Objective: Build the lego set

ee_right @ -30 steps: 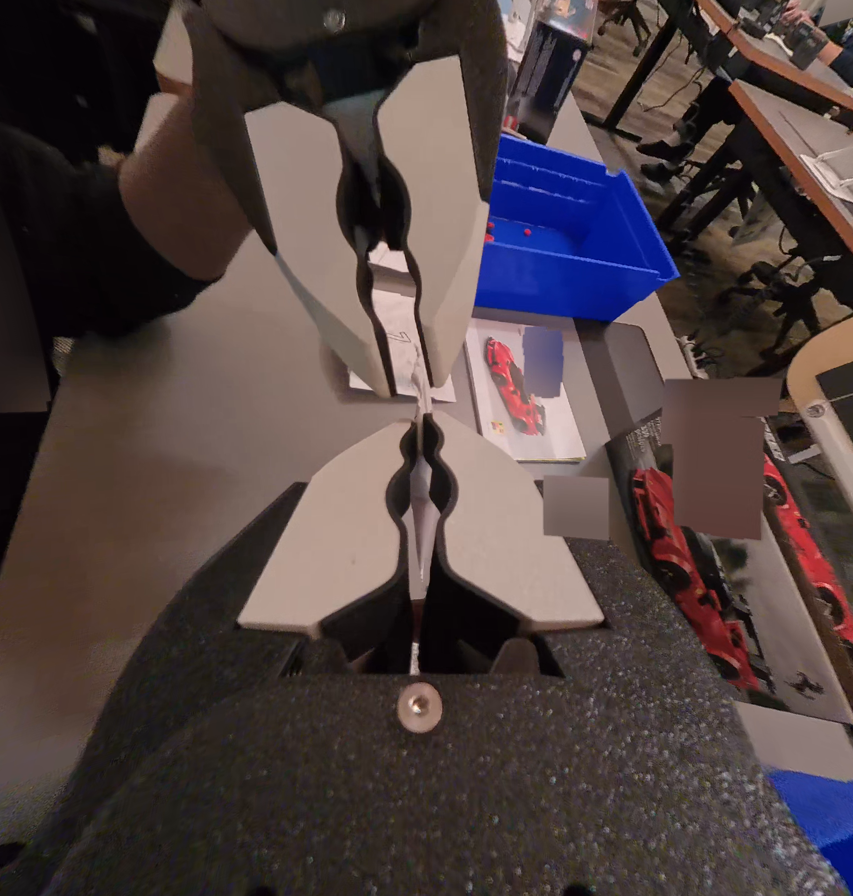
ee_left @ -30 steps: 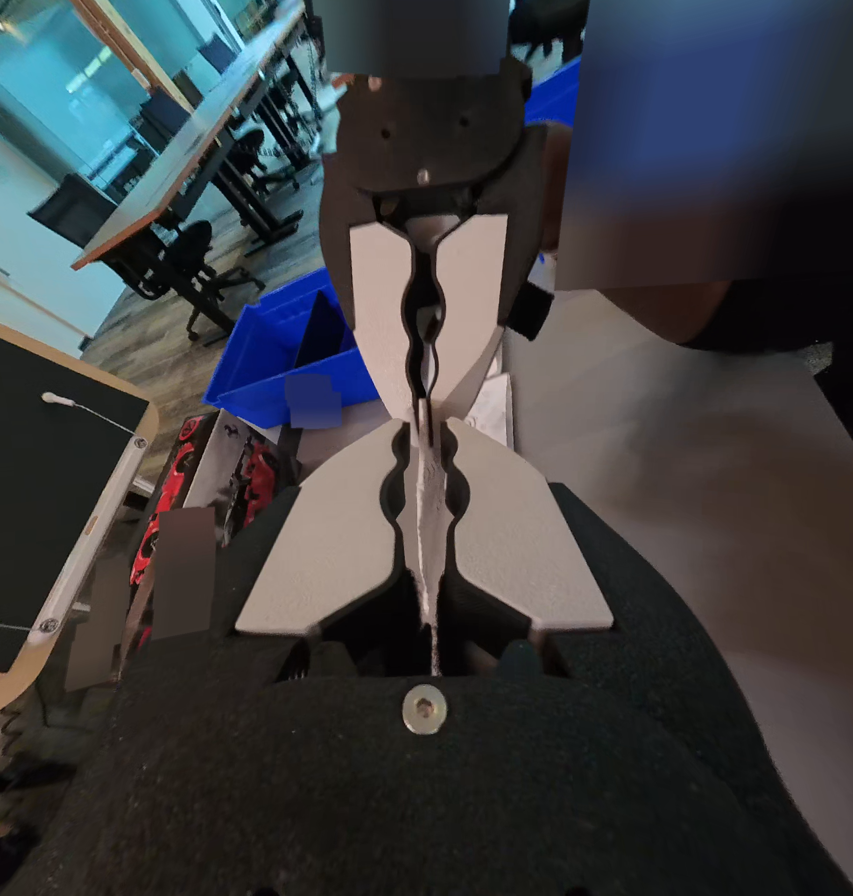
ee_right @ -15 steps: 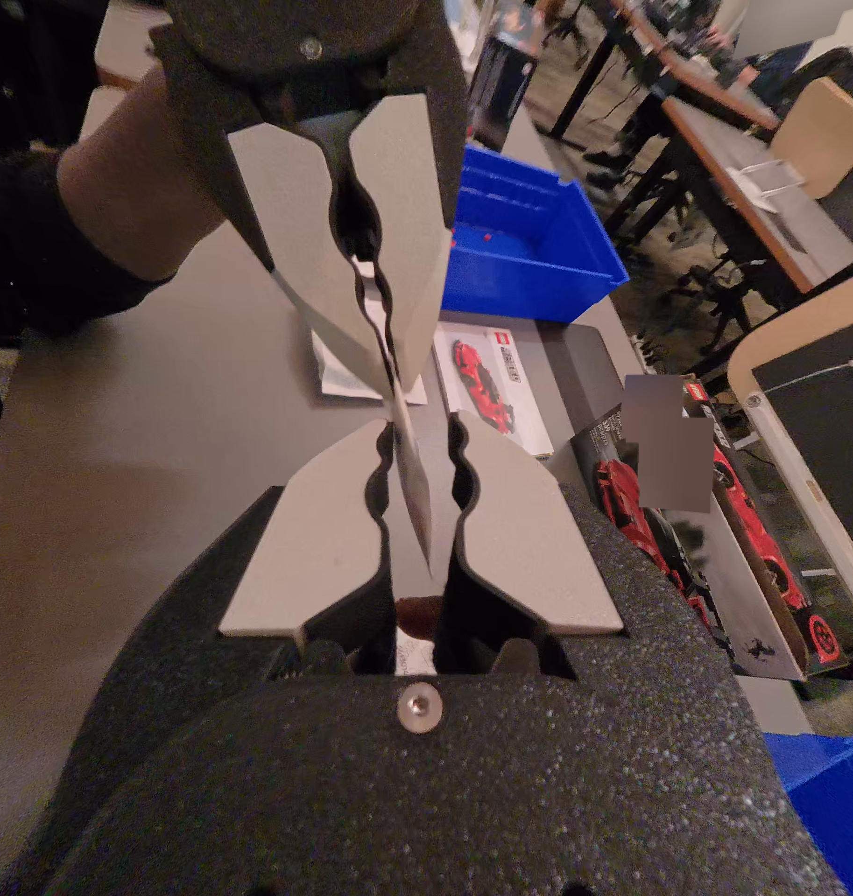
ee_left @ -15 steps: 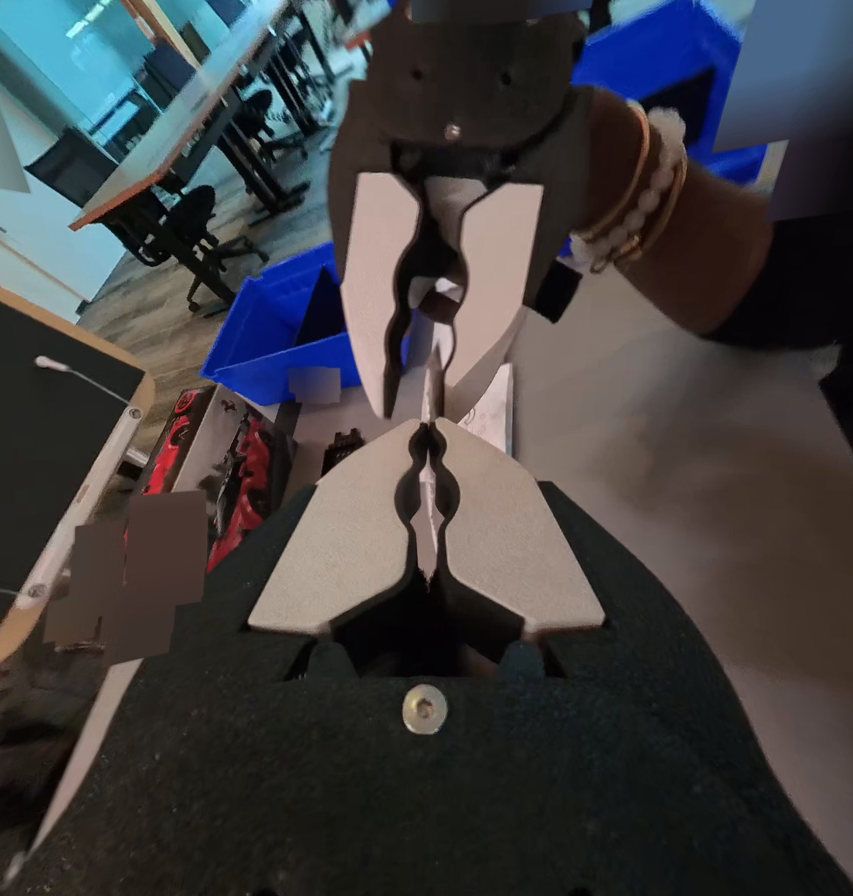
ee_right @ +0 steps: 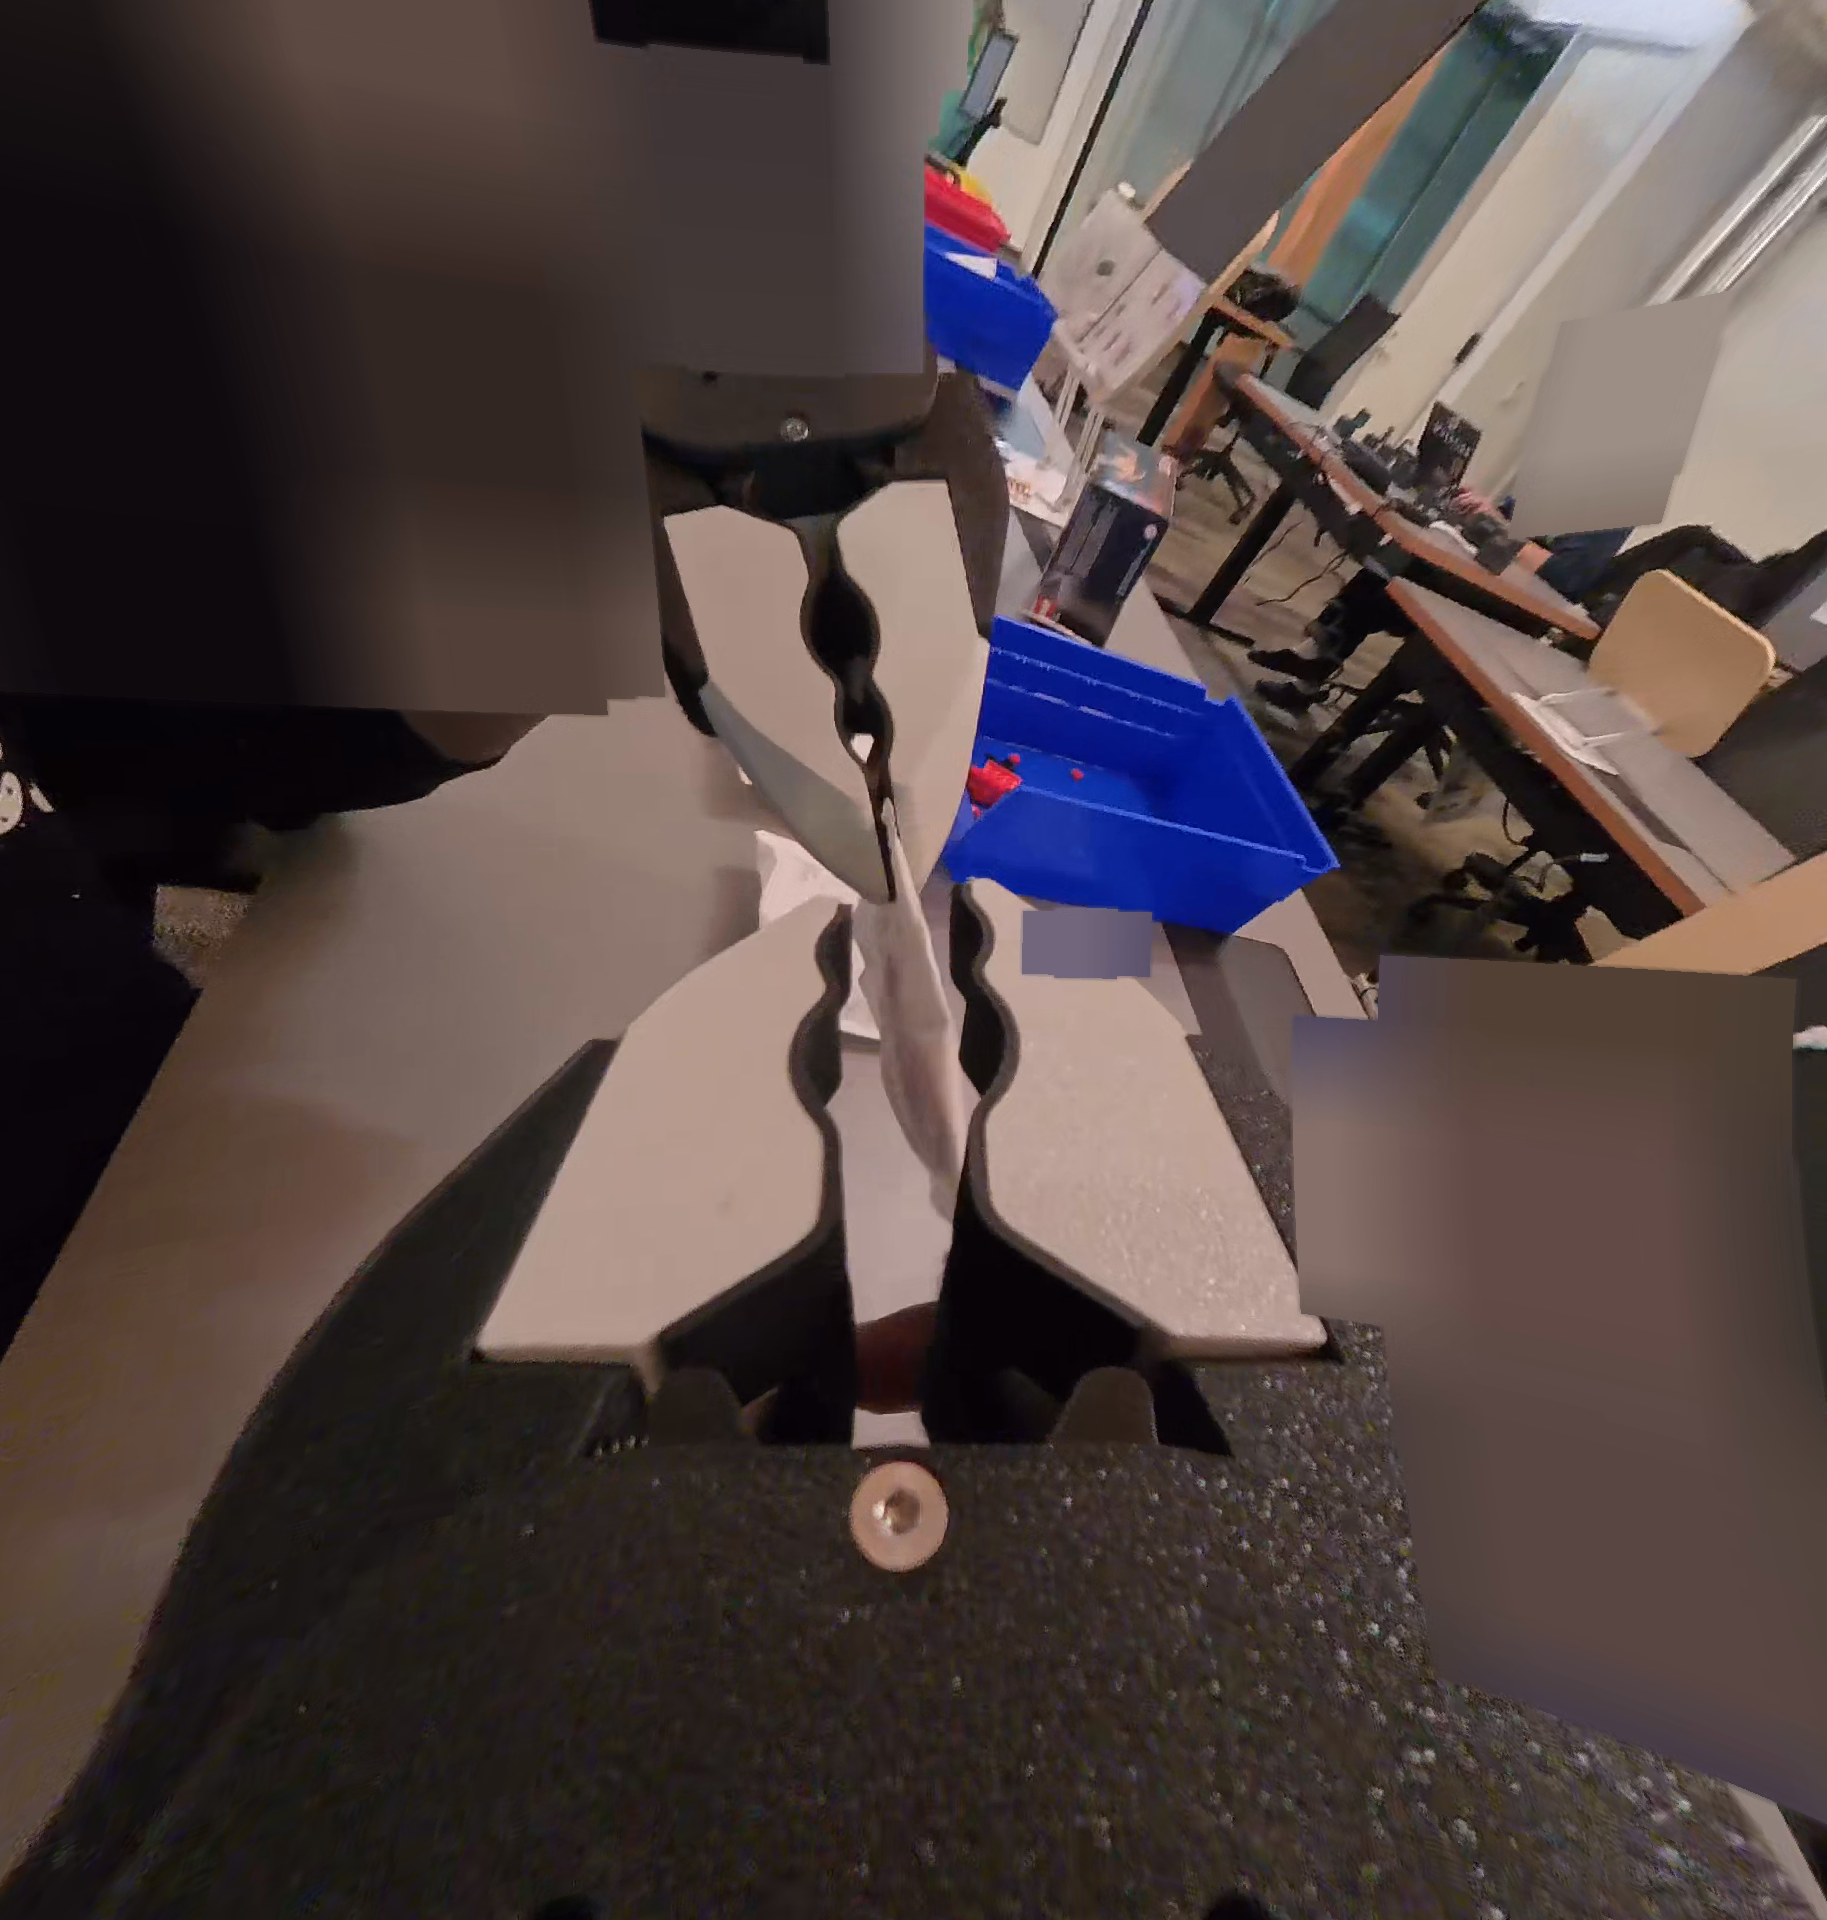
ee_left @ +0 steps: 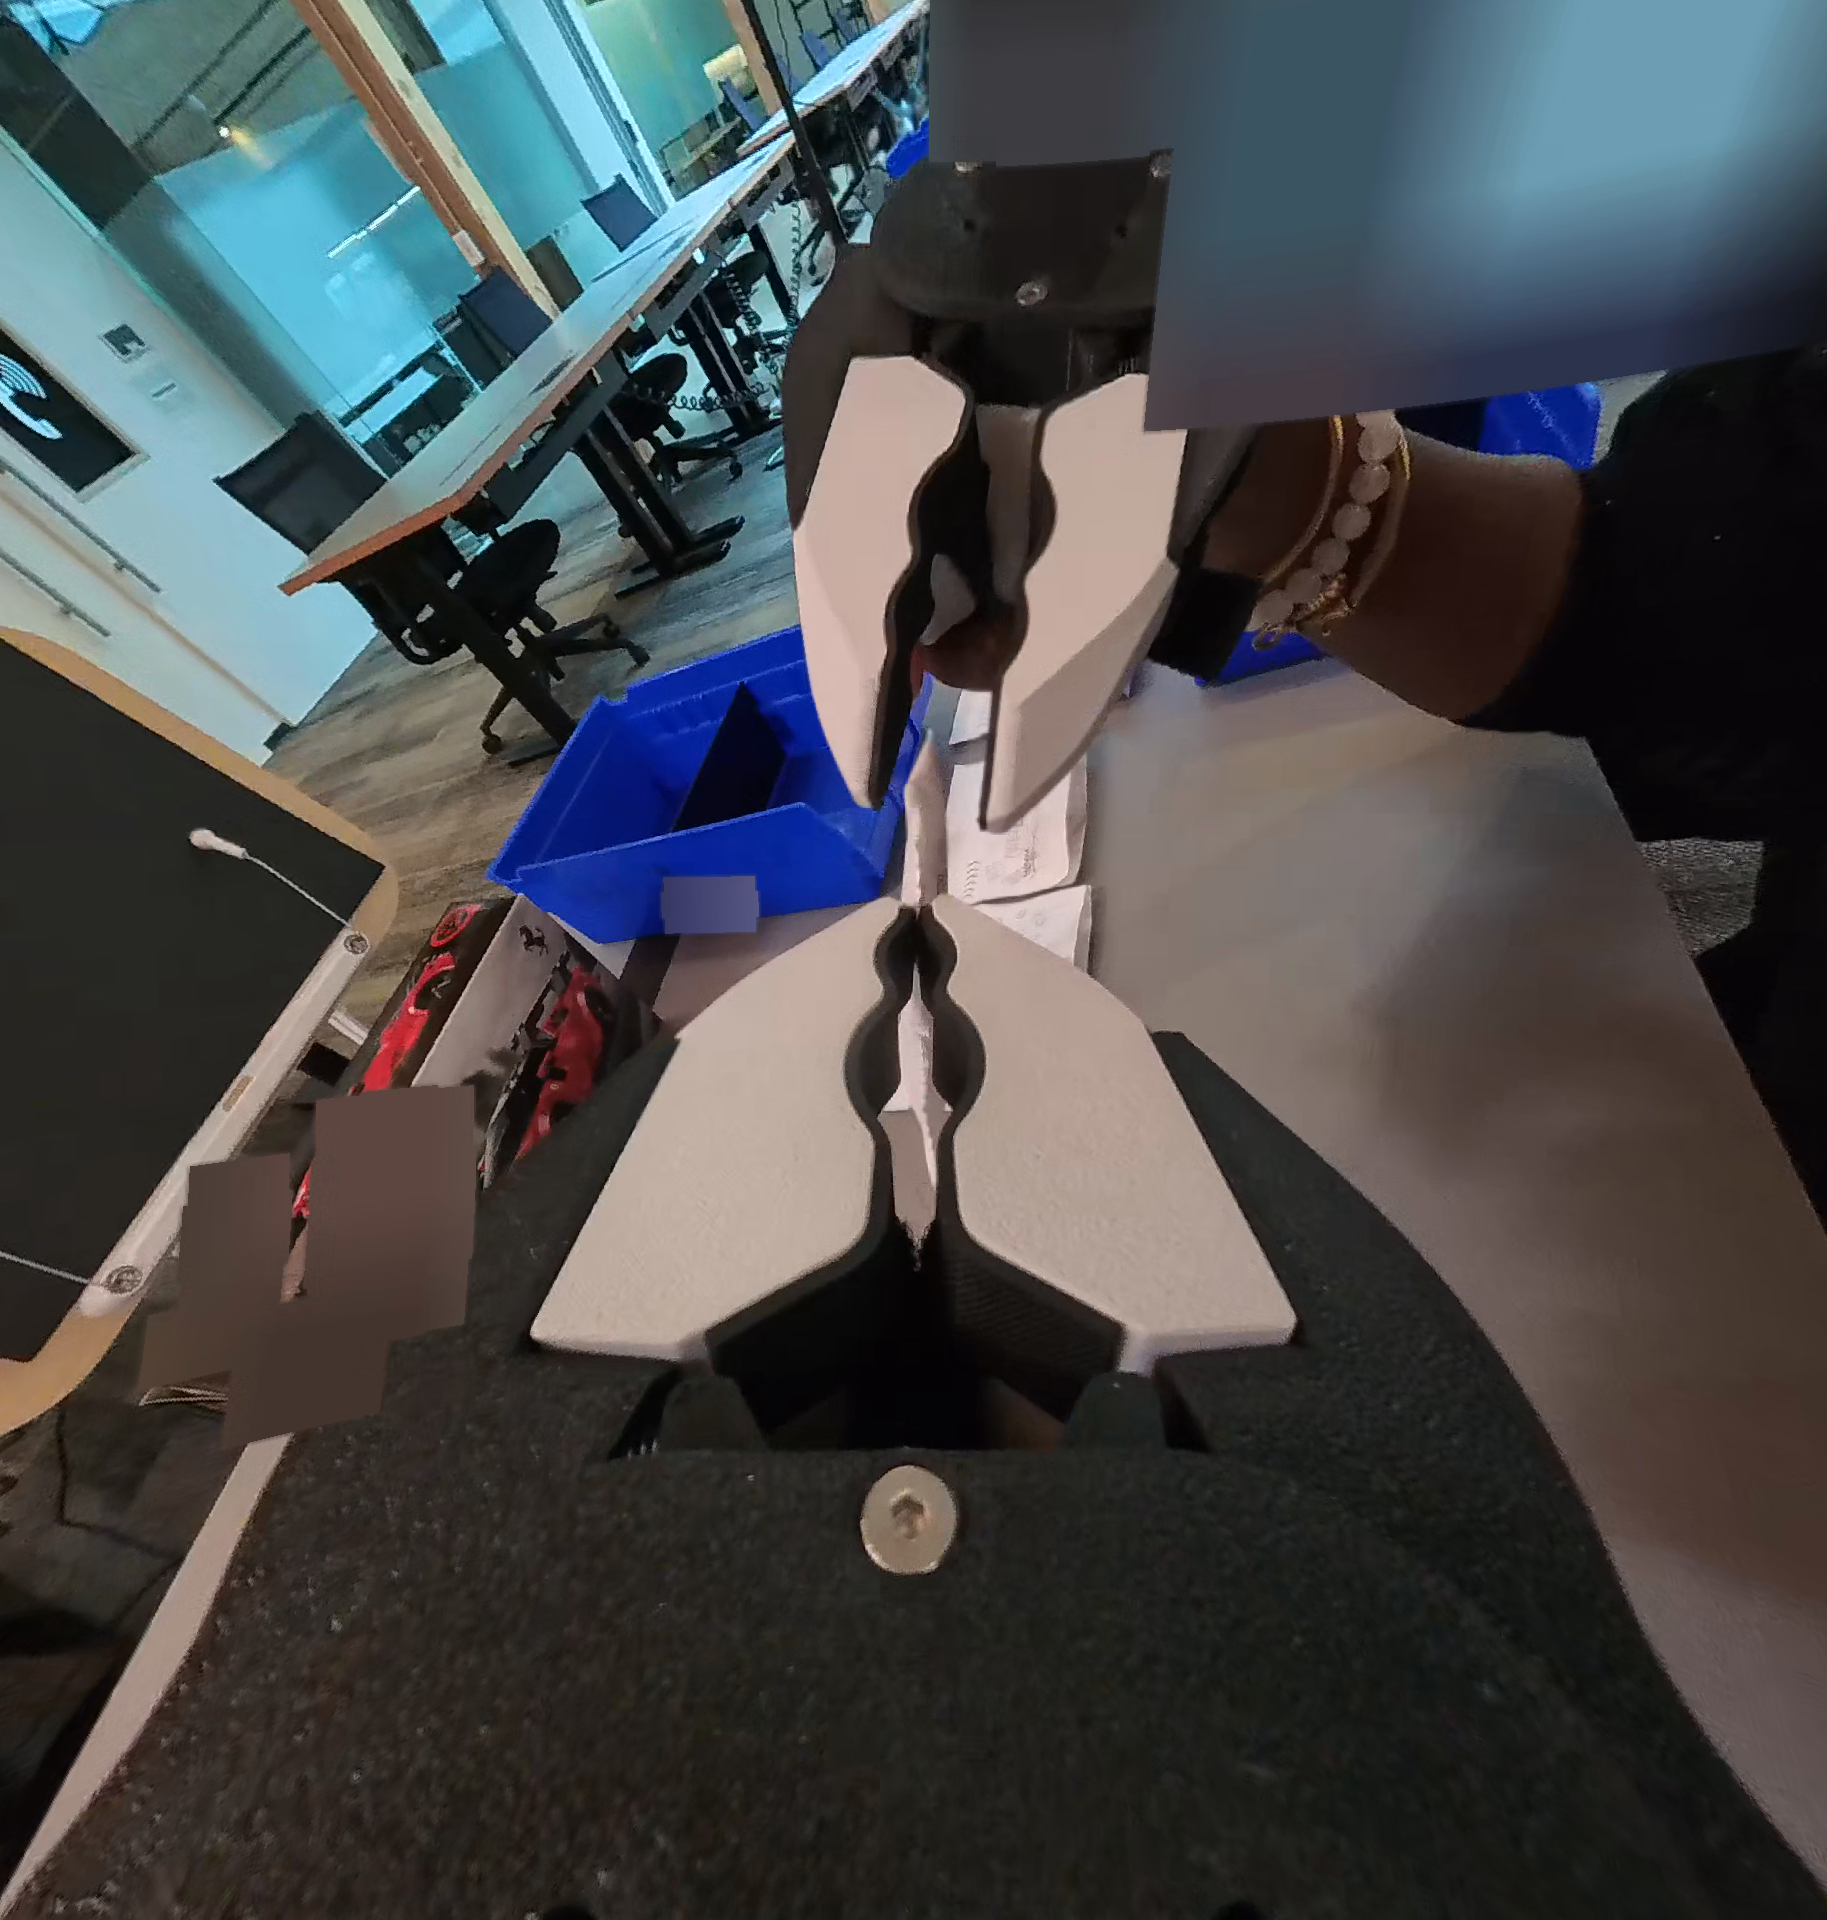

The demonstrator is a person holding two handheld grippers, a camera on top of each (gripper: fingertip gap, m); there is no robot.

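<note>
— Blue plastic bin (ee_right: 1148, 831) on the grey table (ee_right: 369, 1039) is holding small red pieces (ee_right: 995, 777). Labels?

— Unreadable. Left gripper (ee_left: 919, 920) is pinching a thin white paper bag (ee_left: 924, 831); right gripper (ee_right: 898, 914) is gaping around it (ee_right: 914, 1018).

Open-plan office/workroom: long rows of desks (ee_left: 618, 343) w/ black swivel chairs (ee_left: 514, 592), glass partition walls (ee_left: 296, 208), wood-look floor (ee_left: 441, 707). More desks (ee_right: 1491, 644) w/ computer gear on the other side; blue parts bins (ee_right: 1148, 821) on the grey surface (ee_left: 1356, 987).
</note>
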